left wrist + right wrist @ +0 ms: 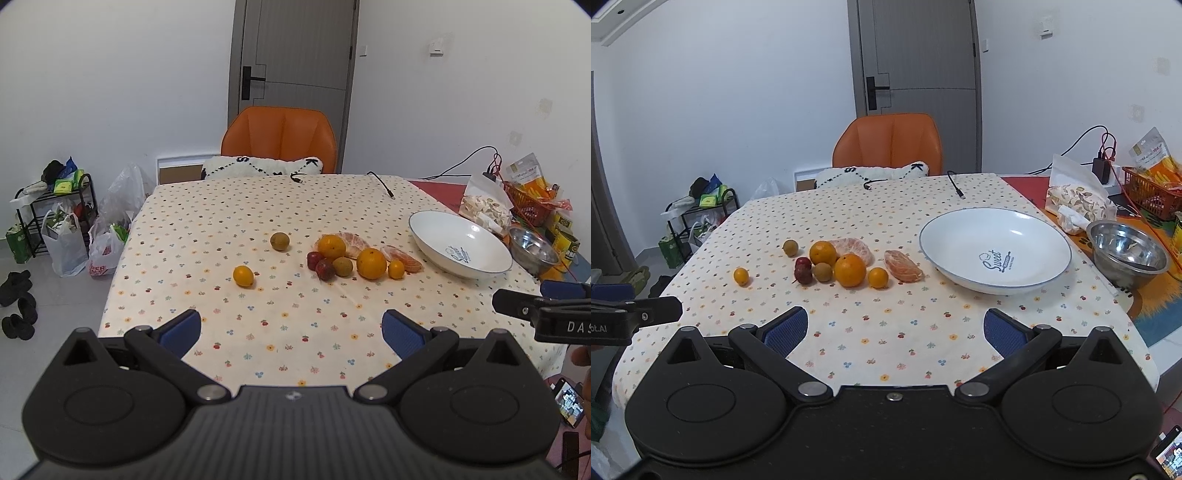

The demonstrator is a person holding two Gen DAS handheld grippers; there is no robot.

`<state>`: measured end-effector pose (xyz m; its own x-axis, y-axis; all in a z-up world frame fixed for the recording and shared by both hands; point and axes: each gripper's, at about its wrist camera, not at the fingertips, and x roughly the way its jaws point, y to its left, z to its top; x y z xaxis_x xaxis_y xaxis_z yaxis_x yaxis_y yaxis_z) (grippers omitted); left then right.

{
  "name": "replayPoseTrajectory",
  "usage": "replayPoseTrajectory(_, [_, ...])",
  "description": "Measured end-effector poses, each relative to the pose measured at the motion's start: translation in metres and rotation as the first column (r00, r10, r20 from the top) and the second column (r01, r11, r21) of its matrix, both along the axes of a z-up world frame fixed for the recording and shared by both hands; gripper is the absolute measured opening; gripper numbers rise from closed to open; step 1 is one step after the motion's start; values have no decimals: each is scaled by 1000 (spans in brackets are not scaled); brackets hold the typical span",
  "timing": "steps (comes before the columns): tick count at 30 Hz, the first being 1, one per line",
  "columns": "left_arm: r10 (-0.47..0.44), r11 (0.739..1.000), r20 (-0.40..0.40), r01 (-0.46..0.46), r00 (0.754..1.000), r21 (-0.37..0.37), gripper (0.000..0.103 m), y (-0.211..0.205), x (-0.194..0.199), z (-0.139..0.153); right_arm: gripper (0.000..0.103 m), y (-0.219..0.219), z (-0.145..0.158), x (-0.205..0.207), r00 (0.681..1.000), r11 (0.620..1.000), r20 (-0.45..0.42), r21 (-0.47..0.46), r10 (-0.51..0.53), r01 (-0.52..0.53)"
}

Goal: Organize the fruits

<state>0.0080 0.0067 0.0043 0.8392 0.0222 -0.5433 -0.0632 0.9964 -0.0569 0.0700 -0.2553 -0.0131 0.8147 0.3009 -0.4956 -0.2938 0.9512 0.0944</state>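
Fruit lies loose on a table spread with a cream flower-print tablecloth (pixel 886 332), seen from two handheld grippers held above its near edge. The left gripper (pixel 291 330) has its blue-padded jaws spread wide, and nothing is between them. The right gripper (pixel 895 330) is equally wide apart and holds nothing.

Near the middle of the cloth sits a tight cluster: two oranges (pixel 850 270), two small dark red fruits (pixel 803 275), a brownish round fruit (pixel 823 272) and a small kumquat (pixel 878 277), all touching or just beside one another. A peeled citrus half (pixel 855 249) rests behind the oranges, and a peeled citrus piece (pixel 903 270) lies just right of the kumquat. Apart to the left lie a second kumquat (pixel 741 276) and a second brownish fruit (pixel 790 247).

To the right of the fruit stands a white bowl (pixel 960 229) printed with the word "Sweet"; it has nothing in it. Beyond it, near the table's right edge, is a steel bowl (pixel 1108 258). An orange chair (pixel 890 144) stands at the far side.
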Motion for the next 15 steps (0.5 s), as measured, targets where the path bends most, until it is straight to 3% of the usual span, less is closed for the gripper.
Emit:
replayPoseTrajectory(9, [15, 1000, 5, -15, 1000, -1, 103, 2, 24, -8, 103, 3, -14, 20, 999, 1000, -10, -7, 30, -30])
replayPoseTrajectory(15, [19, 1000, 16, -19, 1000, -12, 103, 4, 37, -15, 103, -4, -23, 36, 999, 998, -35, 61, 29, -27])
